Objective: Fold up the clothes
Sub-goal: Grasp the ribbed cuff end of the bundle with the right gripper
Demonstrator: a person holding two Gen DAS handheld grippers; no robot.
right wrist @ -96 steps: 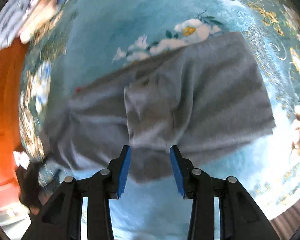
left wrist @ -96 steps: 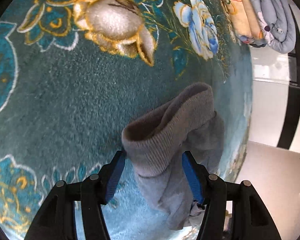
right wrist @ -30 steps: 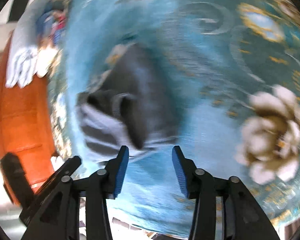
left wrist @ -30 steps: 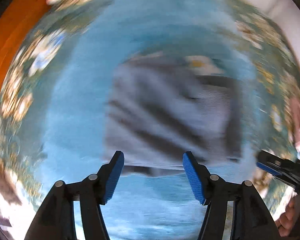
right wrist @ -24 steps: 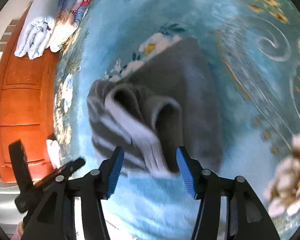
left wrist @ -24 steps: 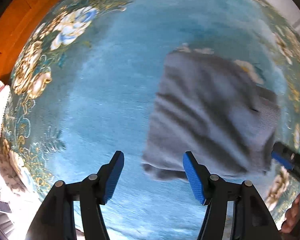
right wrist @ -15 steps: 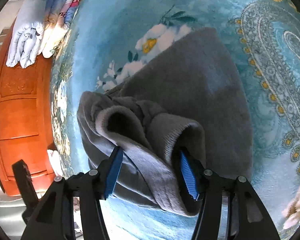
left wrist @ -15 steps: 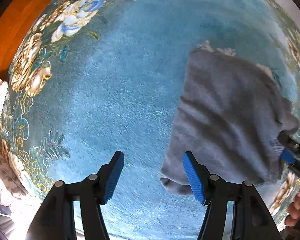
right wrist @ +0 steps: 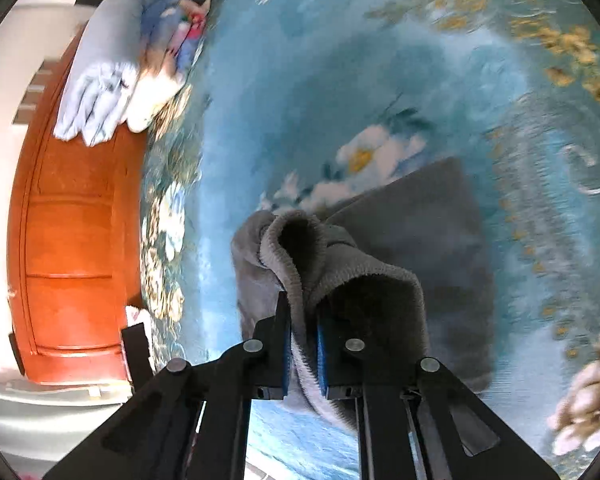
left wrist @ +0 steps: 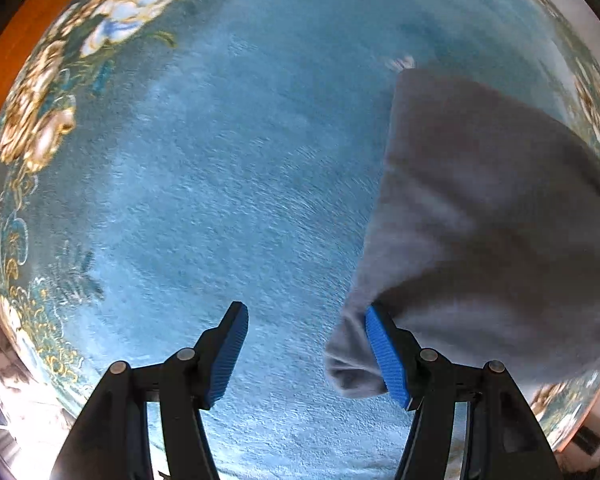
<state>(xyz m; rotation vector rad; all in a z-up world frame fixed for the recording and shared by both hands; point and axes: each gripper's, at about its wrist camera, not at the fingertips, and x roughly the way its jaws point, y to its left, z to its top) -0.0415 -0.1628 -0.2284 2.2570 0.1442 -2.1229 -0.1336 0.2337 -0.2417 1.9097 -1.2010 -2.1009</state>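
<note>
A grey knitted sweater [left wrist: 488, 220] lies folded on a blue floral blanket [left wrist: 220, 184], at the right of the left wrist view. My left gripper [left wrist: 306, 344] is open and empty; its right finger sits against the sweater's near corner, and the jaws span bare blanket. In the right wrist view my right gripper [right wrist: 303, 344] is shut on a ribbed edge of the grey sweater [right wrist: 420, 232], which bunches up in front of the jaws and drapes over the right finger.
A stack of folded pale-blue and patterned bedding [right wrist: 124, 64] lies at the far left edge of the blanket. An orange wooden bed frame [right wrist: 68, 240] borders the left side. Gold and white flower patterns [left wrist: 40, 128] mark the blanket's edges.
My right gripper has closed on the sweater's ribbed edge. My left gripper has shifted left, so the sweater now sits at its right finger.
</note>
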